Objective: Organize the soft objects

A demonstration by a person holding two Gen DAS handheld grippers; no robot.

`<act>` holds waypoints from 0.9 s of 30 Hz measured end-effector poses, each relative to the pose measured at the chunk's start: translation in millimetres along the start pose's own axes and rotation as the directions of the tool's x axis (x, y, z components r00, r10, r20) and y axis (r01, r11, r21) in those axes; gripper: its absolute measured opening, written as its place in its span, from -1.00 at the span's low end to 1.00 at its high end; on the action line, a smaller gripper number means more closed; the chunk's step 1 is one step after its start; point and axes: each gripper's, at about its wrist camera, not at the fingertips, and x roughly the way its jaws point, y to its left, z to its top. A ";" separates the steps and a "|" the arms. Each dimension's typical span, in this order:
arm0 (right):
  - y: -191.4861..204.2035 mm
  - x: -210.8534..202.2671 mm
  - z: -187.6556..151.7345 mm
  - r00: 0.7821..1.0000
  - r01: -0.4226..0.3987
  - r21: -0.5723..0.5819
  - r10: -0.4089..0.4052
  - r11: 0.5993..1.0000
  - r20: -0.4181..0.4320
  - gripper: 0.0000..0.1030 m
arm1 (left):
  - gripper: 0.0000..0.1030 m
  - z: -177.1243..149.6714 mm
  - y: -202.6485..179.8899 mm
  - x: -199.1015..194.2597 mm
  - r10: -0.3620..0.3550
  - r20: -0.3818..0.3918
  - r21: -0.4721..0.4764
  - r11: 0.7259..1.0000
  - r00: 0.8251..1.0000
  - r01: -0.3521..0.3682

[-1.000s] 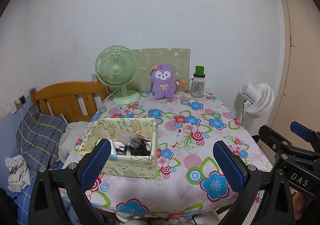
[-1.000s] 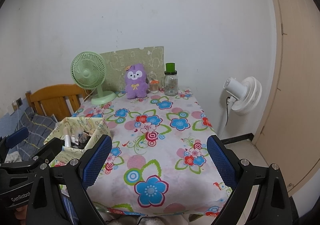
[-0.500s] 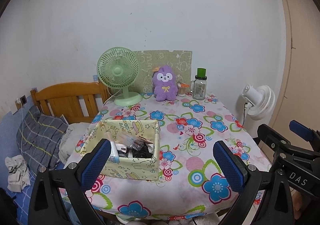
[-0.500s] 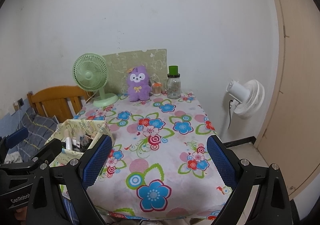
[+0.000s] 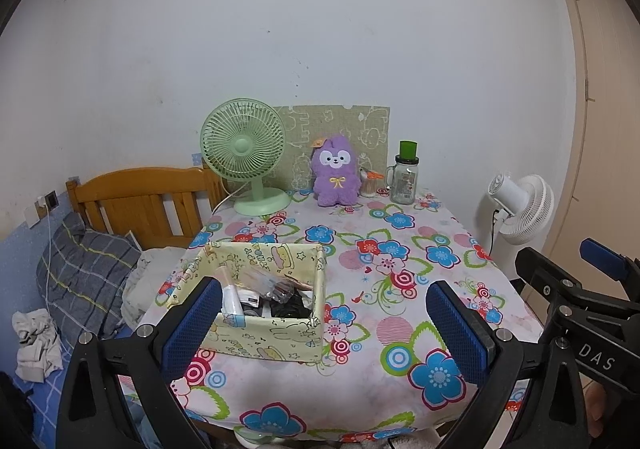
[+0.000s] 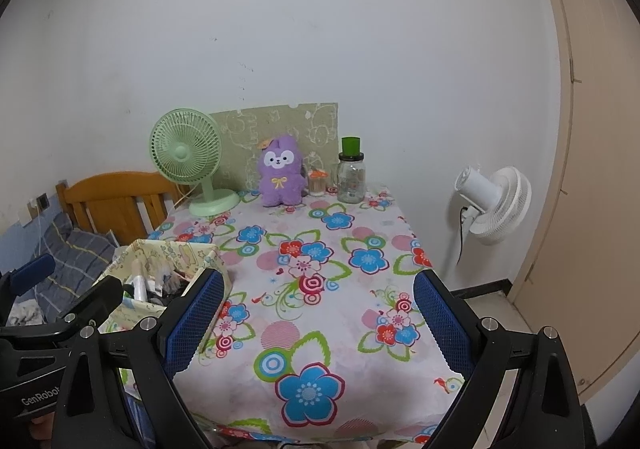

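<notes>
A purple plush toy (image 5: 334, 172) (image 6: 280, 172) sits upright at the table's far edge, against a green patterned board. A pale yellow fabric box (image 5: 262, 299) (image 6: 160, 261) holding small items stands on the near left of the floral tablecloth (image 5: 384, 273) (image 6: 320, 261). My left gripper (image 5: 326, 323) hangs open over the near table edge, its left pad in front of the box. Open too, my right gripper (image 6: 318, 319) is held over the near edge, right of the box. Both are empty and far from the plush.
A green desk fan (image 5: 245, 155) (image 6: 188, 161) stands left of the plush; a glass jar with a green lid (image 5: 405, 179) (image 6: 351, 177) and a small cup (image 6: 317, 185) to its right. A white floor fan (image 5: 520, 207) (image 6: 494, 205), wooden bed headboard (image 5: 144, 197), pillow (image 5: 84, 273).
Both views have pulled back and risen slightly from the table, so the plush and fan look smaller. Both grippers stay open; nothing on the table has moved.
</notes>
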 end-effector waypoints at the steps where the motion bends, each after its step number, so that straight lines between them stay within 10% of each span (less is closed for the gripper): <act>1: -0.4 0.3 -0.4 1.000 0.000 0.001 0.000 1.000 -0.001 0.89 | 1.00 -0.1 -0.1 0.4 -0.001 -0.001 0.001 1.000 1.000 0.001; 27: -1.1 1.9 -1.2 1.000 0.007 0.001 -0.007 1.000 0.000 0.89 | 1.00 -0.5 1.4 3.6 -0.009 -0.003 -0.001 1.000 1.000 0.009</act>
